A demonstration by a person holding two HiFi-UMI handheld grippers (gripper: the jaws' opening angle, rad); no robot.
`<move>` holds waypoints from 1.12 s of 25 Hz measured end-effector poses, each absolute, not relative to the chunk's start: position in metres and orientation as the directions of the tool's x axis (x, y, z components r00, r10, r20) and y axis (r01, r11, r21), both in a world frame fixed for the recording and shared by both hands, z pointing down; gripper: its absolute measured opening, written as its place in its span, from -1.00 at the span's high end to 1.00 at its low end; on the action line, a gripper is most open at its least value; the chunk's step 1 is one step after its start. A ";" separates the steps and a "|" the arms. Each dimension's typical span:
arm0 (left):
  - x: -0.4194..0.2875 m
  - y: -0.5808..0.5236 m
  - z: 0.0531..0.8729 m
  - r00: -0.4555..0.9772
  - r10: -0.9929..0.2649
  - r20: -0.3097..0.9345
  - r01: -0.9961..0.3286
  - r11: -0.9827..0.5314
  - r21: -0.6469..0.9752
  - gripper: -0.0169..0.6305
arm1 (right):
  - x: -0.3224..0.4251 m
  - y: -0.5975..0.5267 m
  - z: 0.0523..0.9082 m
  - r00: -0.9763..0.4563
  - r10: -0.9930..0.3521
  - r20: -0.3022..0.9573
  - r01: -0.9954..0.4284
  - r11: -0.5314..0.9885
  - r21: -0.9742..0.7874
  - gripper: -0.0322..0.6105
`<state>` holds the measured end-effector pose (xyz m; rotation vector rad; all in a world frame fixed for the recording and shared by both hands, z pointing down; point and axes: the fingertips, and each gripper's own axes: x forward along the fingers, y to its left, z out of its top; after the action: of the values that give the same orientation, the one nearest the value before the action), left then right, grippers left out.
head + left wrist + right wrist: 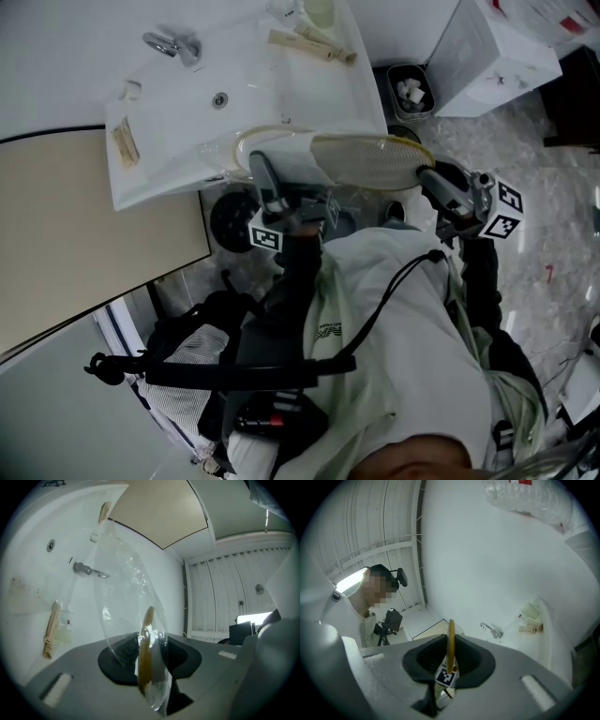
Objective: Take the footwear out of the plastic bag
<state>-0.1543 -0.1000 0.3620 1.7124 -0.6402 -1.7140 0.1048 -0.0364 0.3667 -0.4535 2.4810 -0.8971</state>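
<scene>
Currently my left gripper (pixel 262 176) pinches the plastic bag (pixel 123 576) over one end of the slipper (pixel 367 160), and my right gripper (pixel 433 180) pinches the opposite end, above the front edge of the sink (pixel 281 89). I should hold both pinches firm and separate them steadily, avoiding tears.

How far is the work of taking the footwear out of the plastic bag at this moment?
Done: one end of the slipper looks clear of the plastic bag. In hand: the right gripper pinches that bare end, the left gripper pinches bag and slipper together. To do: pulling the covered end free.
</scene>
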 end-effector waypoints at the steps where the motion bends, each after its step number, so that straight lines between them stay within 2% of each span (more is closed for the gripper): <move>1: -0.153 -0.099 0.361 0.042 -0.719 -0.693 0.088 -0.689 0.720 0.64 | 0.106 -0.034 0.366 -0.845 -0.431 -0.318 -0.128 0.738 -0.662 0.74; 3: -0.150 -0.097 0.360 0.039 -0.720 -0.693 0.088 -0.688 0.720 0.64 | 0.109 -0.031 0.364 -0.840 -0.422 -0.342 -0.121 0.759 -0.639 0.73; 8: -0.144 -0.101 0.364 0.037 -0.727 -0.686 0.106 -0.679 0.726 0.64 | 0.110 -0.032 0.361 -0.805 -0.479 -0.349 -0.210 0.781 -0.588 0.69; 13: -0.153 -0.097 0.364 0.048 -0.725 -0.687 0.088 -0.682 0.726 0.64 | 0.101 -0.035 0.366 -0.799 -0.491 -0.349 -0.146 0.720 -0.679 0.74; 18: -0.162 -0.095 0.364 0.021 -0.726 -0.687 0.088 -0.684 0.724 0.64 | 0.106 -0.036 0.362 -0.799 -0.487 -0.353 -0.143 0.724 -0.675 0.75; 28: -0.173 -0.085 0.367 0.018 -0.729 -0.684 0.066 -0.682 0.728 0.77 | 0.121 -0.028 0.348 -0.775 -0.484 -0.407 -0.131 0.753 -0.645 0.77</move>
<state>-0.1726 -0.0853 0.3670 1.7082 -0.6797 -1.7260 0.1211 -0.0277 0.3476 -0.4605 2.3785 -0.8185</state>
